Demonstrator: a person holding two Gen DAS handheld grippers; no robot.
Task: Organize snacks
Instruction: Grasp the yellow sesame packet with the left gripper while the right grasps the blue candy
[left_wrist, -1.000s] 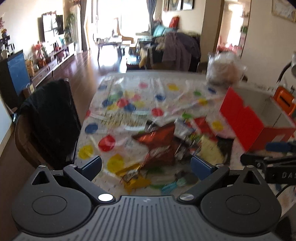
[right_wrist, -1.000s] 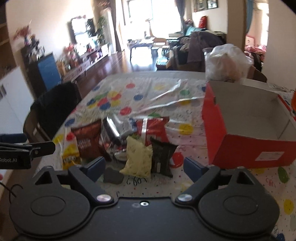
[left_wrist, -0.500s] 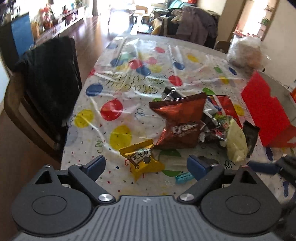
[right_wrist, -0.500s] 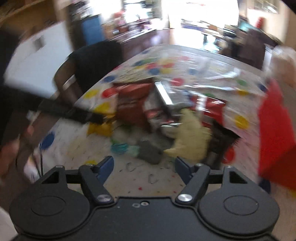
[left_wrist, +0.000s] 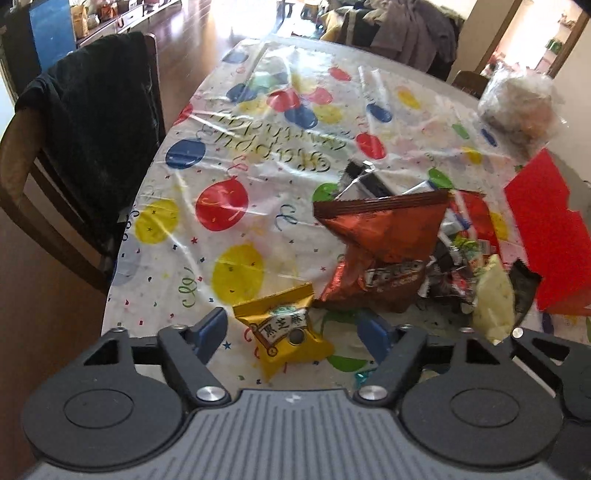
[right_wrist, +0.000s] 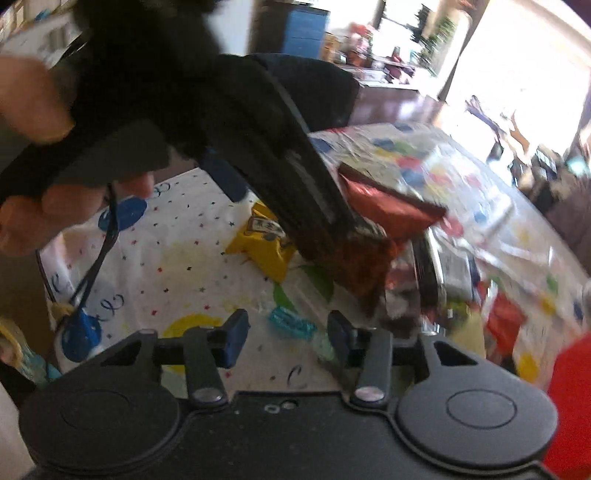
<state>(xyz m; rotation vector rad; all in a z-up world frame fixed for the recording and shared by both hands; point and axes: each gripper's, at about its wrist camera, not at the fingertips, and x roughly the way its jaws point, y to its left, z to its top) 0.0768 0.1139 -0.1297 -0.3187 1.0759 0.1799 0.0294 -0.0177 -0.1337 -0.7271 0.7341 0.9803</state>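
A pile of snack packets lies on the balloon-print tablecloth (left_wrist: 229, 206). A yellow packet (left_wrist: 288, 336) lies between the open fingers of my left gripper (left_wrist: 295, 332). Behind it is a brown foil chip bag (left_wrist: 384, 247), then a pale yellow packet (left_wrist: 493, 295) and dark wrappers. My right gripper (right_wrist: 286, 338) is open low over a small teal wrapper (right_wrist: 291, 323). The right wrist view also shows the yellow packet (right_wrist: 262, 243) and the brown bag (right_wrist: 380, 214), partly hidden by the left gripper's body (right_wrist: 258, 147).
A red cardboard box (left_wrist: 546, 229) stands at the right of the pile, and shows in the right wrist view (right_wrist: 569, 391). A clear bag of food (left_wrist: 517, 107) sits at the far right. A chair draped in black cloth (left_wrist: 92, 122) stands at the table's left edge.
Both grippers have dropped toward the near edge of the pile. The left one has come down around the yellow packet. The right one has swung left and narrowed over the teal wrapper.
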